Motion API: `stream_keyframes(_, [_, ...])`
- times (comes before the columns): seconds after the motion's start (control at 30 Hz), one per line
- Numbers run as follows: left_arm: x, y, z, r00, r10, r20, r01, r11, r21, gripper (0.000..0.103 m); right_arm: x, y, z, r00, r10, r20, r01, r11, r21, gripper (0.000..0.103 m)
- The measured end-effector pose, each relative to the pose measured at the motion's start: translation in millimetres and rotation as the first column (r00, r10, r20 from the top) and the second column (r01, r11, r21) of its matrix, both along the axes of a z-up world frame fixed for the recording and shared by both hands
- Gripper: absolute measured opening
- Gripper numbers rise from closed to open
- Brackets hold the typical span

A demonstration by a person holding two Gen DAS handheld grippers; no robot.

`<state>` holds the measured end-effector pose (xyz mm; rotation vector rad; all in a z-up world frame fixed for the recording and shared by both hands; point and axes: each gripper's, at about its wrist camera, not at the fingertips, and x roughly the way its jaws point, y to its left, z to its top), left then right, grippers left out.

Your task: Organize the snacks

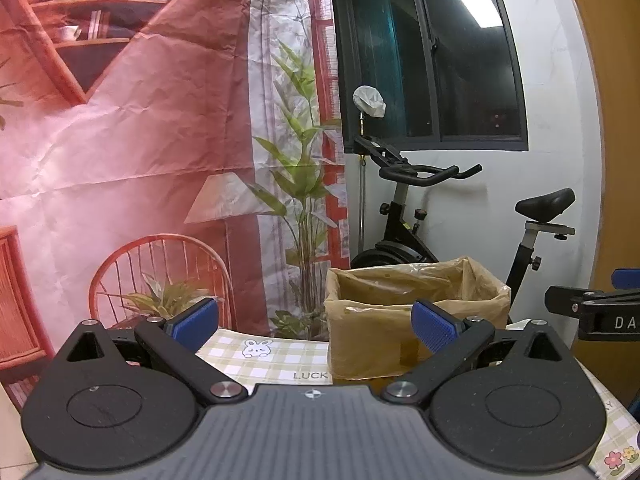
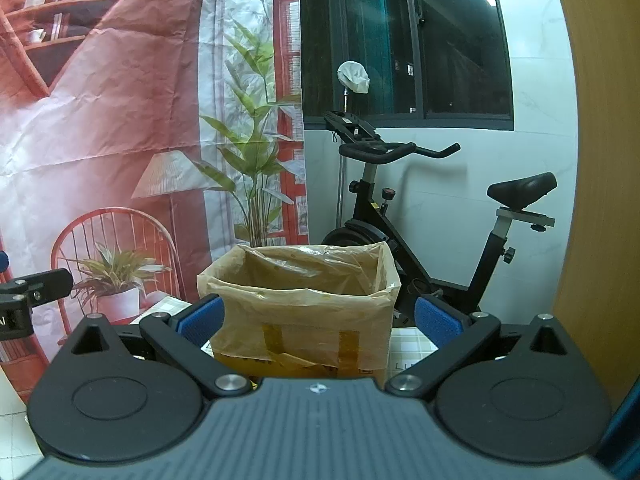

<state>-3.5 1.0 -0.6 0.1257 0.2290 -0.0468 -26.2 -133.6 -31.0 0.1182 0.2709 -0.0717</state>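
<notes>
left gripper (image 1: 316,322): blue ribbed pads spread wide, empty | right gripper (image 2: 320,318): same, empty | box (image 2: 304,312): square cardboard, crinkled translucent plastic liner, taped, on checked tablecloth (image 1: 272,360) just ahead

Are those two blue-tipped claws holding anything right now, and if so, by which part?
Nothing is held. The left gripper and right gripper both have jaws wide open, empty, in front of the plastic-lined box.

"luck" on checked tablecloth (image 1: 276,364), "da" on right claw (image 1: 612,320)
</notes>
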Motion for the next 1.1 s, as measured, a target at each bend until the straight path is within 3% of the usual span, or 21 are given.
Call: stream_keyframes(1.1, [-4.0, 1.9, 3.4, 1.0, -0.004, 0.014, 0.005, 0.999, -0.034, 0.103, -2.4, 0.7, 0.8, 1.0, -0.026, 0.016, 0.026, 1.0, -0.009, 0.103])
